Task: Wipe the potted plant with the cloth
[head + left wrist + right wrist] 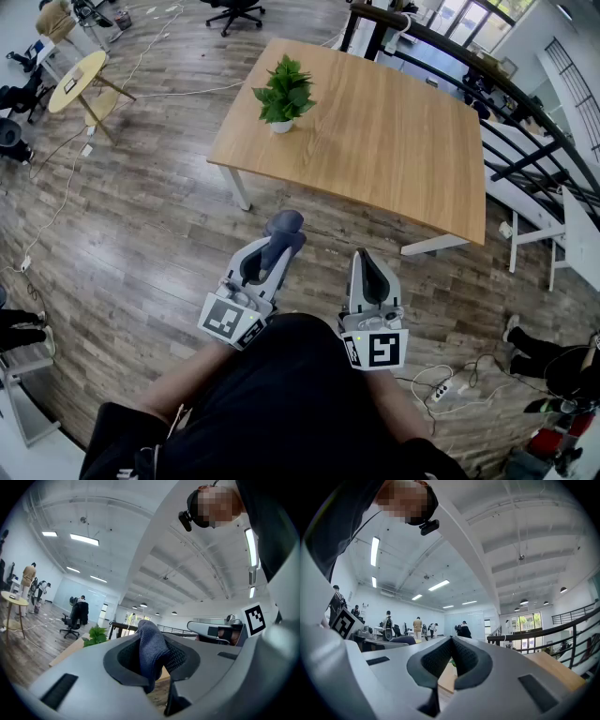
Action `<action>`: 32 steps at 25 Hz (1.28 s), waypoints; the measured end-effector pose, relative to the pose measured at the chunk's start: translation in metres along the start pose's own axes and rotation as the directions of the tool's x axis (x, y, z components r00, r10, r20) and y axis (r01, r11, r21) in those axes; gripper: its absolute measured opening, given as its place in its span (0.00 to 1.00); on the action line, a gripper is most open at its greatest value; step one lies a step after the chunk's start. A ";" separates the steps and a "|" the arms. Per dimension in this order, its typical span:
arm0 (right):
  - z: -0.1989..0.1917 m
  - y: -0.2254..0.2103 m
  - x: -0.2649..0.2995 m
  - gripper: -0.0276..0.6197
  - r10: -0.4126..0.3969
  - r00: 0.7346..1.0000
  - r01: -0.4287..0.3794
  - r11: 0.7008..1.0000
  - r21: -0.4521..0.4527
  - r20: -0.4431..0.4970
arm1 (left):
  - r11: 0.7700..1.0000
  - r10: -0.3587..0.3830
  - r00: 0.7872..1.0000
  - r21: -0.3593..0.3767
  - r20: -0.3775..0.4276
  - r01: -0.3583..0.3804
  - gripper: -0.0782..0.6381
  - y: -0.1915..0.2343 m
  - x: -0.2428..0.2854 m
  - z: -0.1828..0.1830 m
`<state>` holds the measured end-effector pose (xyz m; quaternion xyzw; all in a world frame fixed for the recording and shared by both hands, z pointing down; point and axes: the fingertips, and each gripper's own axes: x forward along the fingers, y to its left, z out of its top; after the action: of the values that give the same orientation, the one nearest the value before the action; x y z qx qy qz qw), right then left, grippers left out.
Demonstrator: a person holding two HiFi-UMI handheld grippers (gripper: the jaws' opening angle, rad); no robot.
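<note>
A small potted plant [282,92] with green leaves in a white pot stands near the left corner of a wooden table [394,141]; the plant [96,635] shows small and far off in the left gripper view. My left gripper [286,228] is shut on a grey-blue cloth [284,225], which bulges between its jaws as a folded wad [152,652]. My right gripper [367,265] is shut with nothing between its pads [451,656]. Both grippers are held close to the person's body, well short of the table, pointing level toward it.
A round yellow side table [77,81] stands at the far left, with office chairs and cables on the wooden floor. A black railing [487,94] runs behind the table. White desk frames stand at the right. Several people stand far off across the room.
</note>
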<state>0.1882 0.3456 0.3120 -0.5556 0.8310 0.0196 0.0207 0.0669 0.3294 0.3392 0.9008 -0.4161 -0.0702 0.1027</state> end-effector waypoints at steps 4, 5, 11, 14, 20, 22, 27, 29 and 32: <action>-0.001 0.006 0.002 0.07 0.018 1.000 -0.018 1.000 -0.005 0.007 | 0.998 0.039 0.999 0.041 0.004 -0.039 0.24 -0.006 -0.002 0.000; -0.001 0.008 0.001 0.07 0.023 1.000 -0.023 1.000 -0.009 0.008 | 0.998 0.047 0.999 0.050 0.006 -0.048 0.24 -0.009 -0.002 -0.001; -0.005 0.027 -0.018 0.07 0.064 0.998 -0.064 0.997 0.037 0.009 | 0.992 0.081 0.997 0.090 0.018 -0.083 0.24 -0.027 -0.024 -0.007; -0.019 0.025 -0.032 0.07 0.046 0.998 -0.043 0.996 0.074 -0.042 | 0.989 0.101 0.995 0.103 0.024 -0.103 0.24 -0.030 -0.034 -0.009; -0.034 0.019 -0.068 0.07 0.041 0.998 -0.038 0.995 0.093 -0.041 | 0.978 0.157 0.987 0.133 0.045 -0.162 0.24 -0.037 -0.056 -0.014; -0.036 0.016 -0.073 0.07 0.024 0.999 -0.022 0.995 0.093 -0.031 | 0.976 0.167 0.985 0.137 0.048 -0.172 0.24 -0.039 -0.059 -0.017; -0.037 0.012 -0.087 0.07 0.012 0.999 -0.008 0.993 0.116 -0.033 | 0.974 0.179 0.983 0.135 0.028 -0.181 0.24 -0.042 -0.066 -0.024; -0.025 0.012 -0.088 0.07 0.015 1.000 -0.014 0.998 0.067 -0.006 | 0.973 0.183 0.983 0.140 0.025 -0.184 0.24 -0.041 -0.065 -0.023; -0.006 0.020 -0.086 0.07 0.034 0.999 -0.033 0.999 -0.015 0.039 | 0.973 0.197 0.980 0.125 0.002 -0.195 0.24 -0.035 -0.066 -0.024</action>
<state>0.2025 0.4322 0.3233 -0.5412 0.8395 0.0369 0.0325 0.0557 0.4048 0.3570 0.8603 -0.5060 -0.0288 0.0547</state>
